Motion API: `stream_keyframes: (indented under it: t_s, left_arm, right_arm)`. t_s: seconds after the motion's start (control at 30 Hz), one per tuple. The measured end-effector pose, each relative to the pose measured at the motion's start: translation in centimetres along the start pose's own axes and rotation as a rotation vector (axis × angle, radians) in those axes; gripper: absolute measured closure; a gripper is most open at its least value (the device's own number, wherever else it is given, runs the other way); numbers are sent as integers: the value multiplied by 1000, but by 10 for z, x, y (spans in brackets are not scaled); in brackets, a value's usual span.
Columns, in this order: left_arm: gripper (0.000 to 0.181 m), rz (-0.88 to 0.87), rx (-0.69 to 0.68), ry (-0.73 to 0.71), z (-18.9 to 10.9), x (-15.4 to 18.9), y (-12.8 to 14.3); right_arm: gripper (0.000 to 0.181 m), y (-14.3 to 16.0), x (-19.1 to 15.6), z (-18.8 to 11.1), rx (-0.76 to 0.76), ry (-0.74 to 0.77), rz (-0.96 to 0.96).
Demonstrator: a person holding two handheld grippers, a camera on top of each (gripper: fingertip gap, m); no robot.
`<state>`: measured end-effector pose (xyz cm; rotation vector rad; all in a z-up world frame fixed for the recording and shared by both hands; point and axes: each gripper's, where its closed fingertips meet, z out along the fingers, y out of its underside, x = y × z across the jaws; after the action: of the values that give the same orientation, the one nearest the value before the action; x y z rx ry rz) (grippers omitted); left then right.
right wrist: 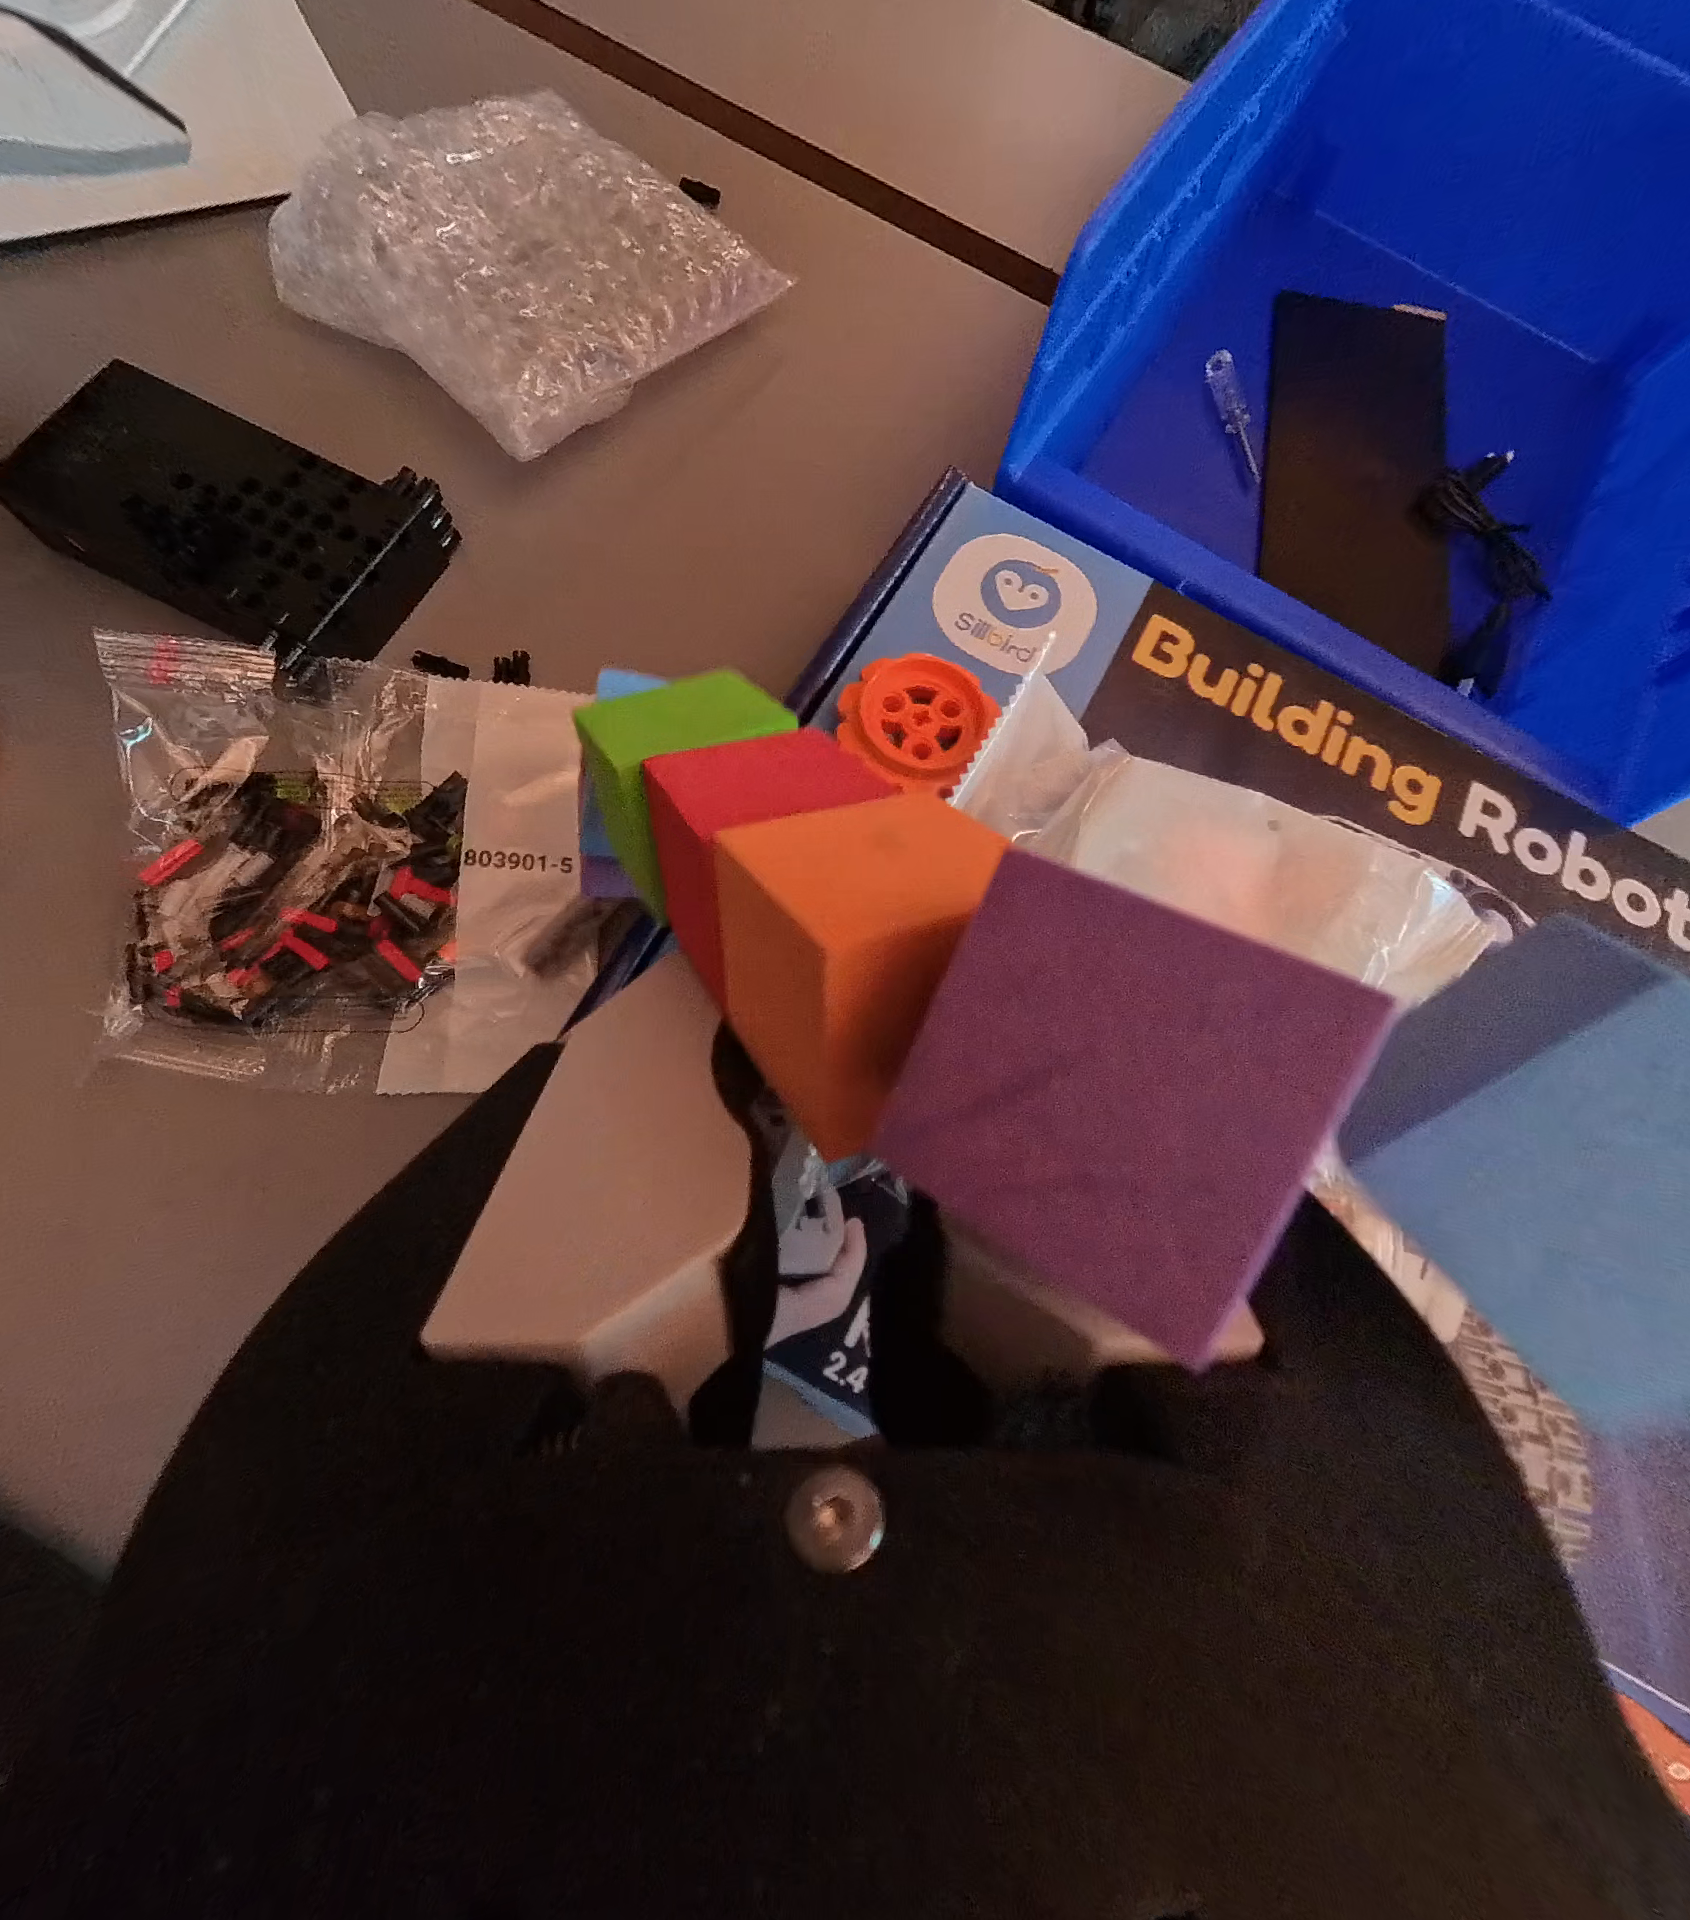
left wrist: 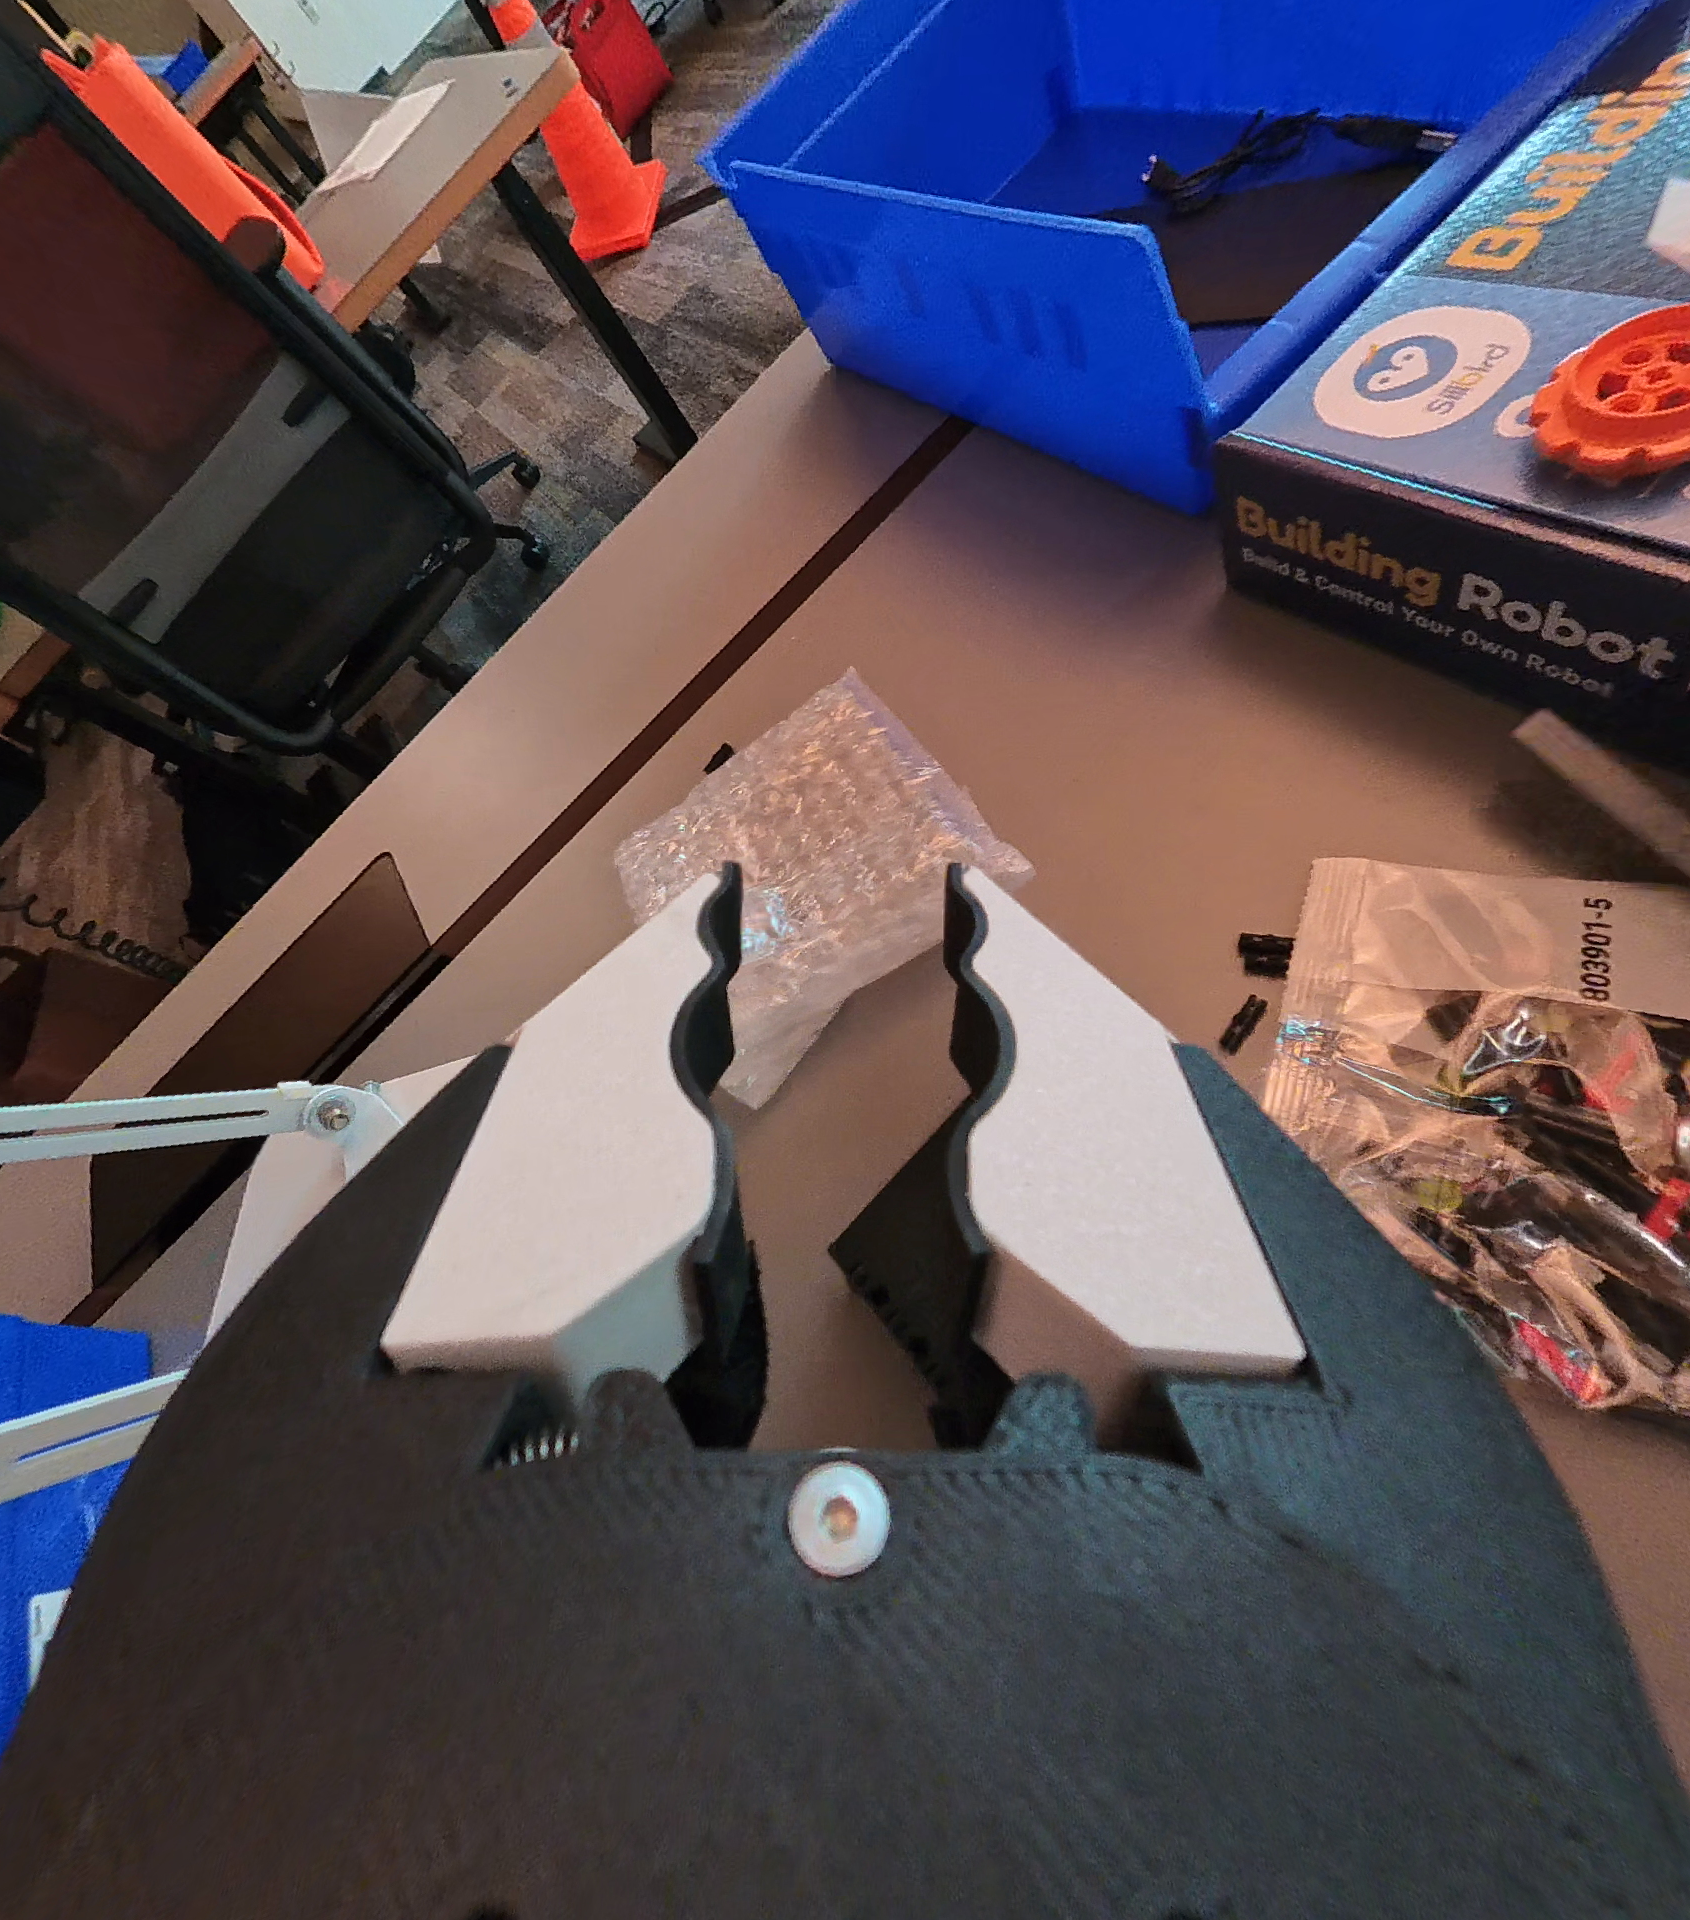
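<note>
Hovering low above the counter [left wrist: 1132, 727], your left tongs [left wrist: 846, 883] are spread wide and hold nothing; their tips frame a packet of bubble wrap [left wrist: 820, 790], which lies in front of the printed kit box [left wrist: 1443, 582], well apart from it toward your left. Your right tongs [right wrist: 820, 1122] are above the near corner of that box and seem to pinch a row of foam cubes [right wrist: 1121, 1091], green, red, orange, purple and blue; the row hides one finger, so the grip itself is not fully visible. The row is in the air, over the box lid. An orange wheel [left wrist: 1662, 390] rests on the lid. Behind the box stands a blue bin [left wrist: 976, 301]. Just in front of the box lies a clear bag of small parts [left wrist: 1547, 1164], and beyond this bag, away from the box, a black perforated block [right wrist: 217, 520].
</note>
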<state>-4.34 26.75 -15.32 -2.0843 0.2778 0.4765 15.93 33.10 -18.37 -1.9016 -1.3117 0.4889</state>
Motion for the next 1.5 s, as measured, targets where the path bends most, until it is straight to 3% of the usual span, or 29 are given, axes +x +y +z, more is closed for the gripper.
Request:
stream_keyframes:
  t_s: [0.3,0.6,0.8,0.93,1.23,1.5]
  left_arm:
    - [146,-26,9,-3,-6,-10,1]
    - [146,-24,6,6,-5,-8,2]
    - [147,-5,-4,33,-1,0,4]
    - [147,10,-11,53,3,7,6]
    - [147,39,-31,85,10,22,9]
    - [147,44,-41,97,13,27,11]
  right_arm:
    - [164,3,-14,1,-70,17,-122]
    - [170,1,-14,-19,-17,-24,-136]
    - [161,-4,-14,-30,28,-50,-158]
    - [149,3,4,-28,1,-9,-160]
    - [153,25,47,-12,-61,-24,-18]
    - [151,37,106,-20,-110,98,51]
